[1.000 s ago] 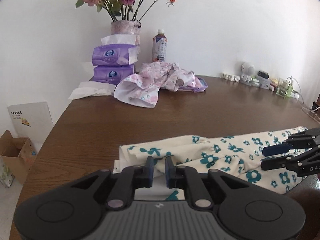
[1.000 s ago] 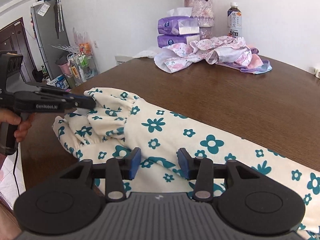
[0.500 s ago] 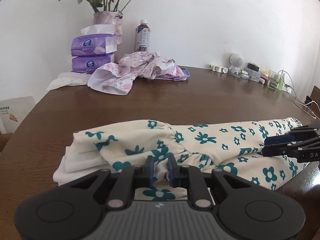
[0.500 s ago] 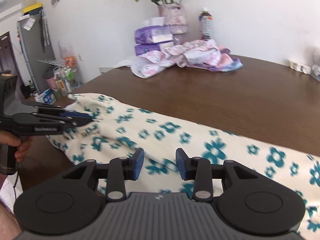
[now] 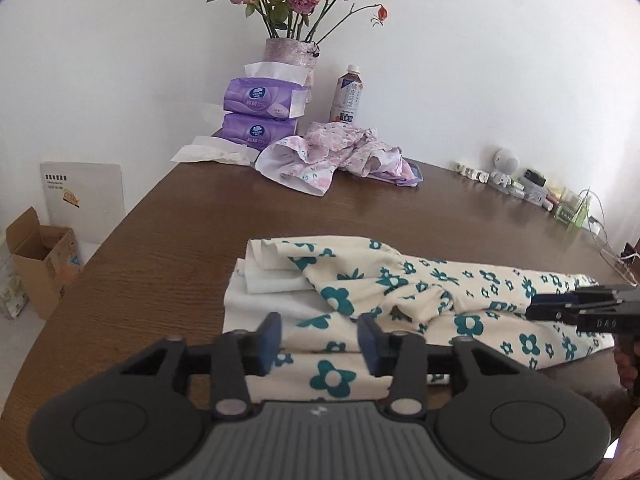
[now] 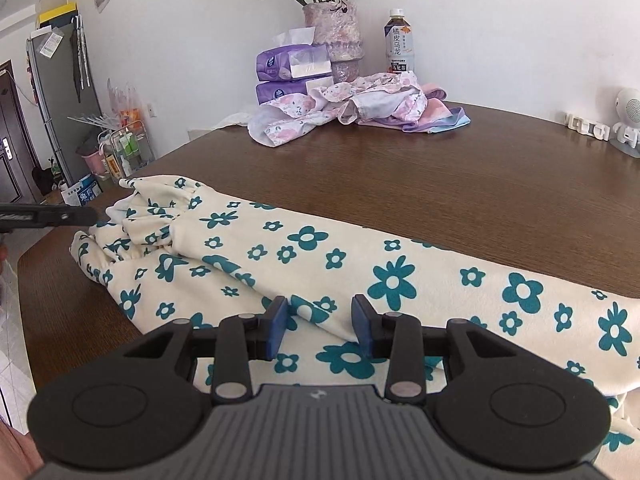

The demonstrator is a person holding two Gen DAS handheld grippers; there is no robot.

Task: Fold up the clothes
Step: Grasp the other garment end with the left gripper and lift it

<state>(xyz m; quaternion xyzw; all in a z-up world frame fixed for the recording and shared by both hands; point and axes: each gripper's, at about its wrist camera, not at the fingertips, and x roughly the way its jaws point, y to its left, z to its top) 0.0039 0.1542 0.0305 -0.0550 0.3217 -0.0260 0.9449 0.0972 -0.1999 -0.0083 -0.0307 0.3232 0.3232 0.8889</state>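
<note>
Left gripper (image 5: 319, 338) hovers low, jaws spread wide, empty, above the bunched end of the cream floral garment (image 5: 400, 300). Right gripper (image 6: 320, 322) likewise gapes open over the garment's long stretch, gripping nothing. Garment lies along the near edge of the brown table (image 6: 460, 184); bare wood beyond.

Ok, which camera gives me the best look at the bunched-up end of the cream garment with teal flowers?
Left wrist: the cream teal-flowered garment has its bunched end, white lining showing, centred just past the open left gripper. Right wrist shows that end only far left, beyond the long flat stretch.
</note>
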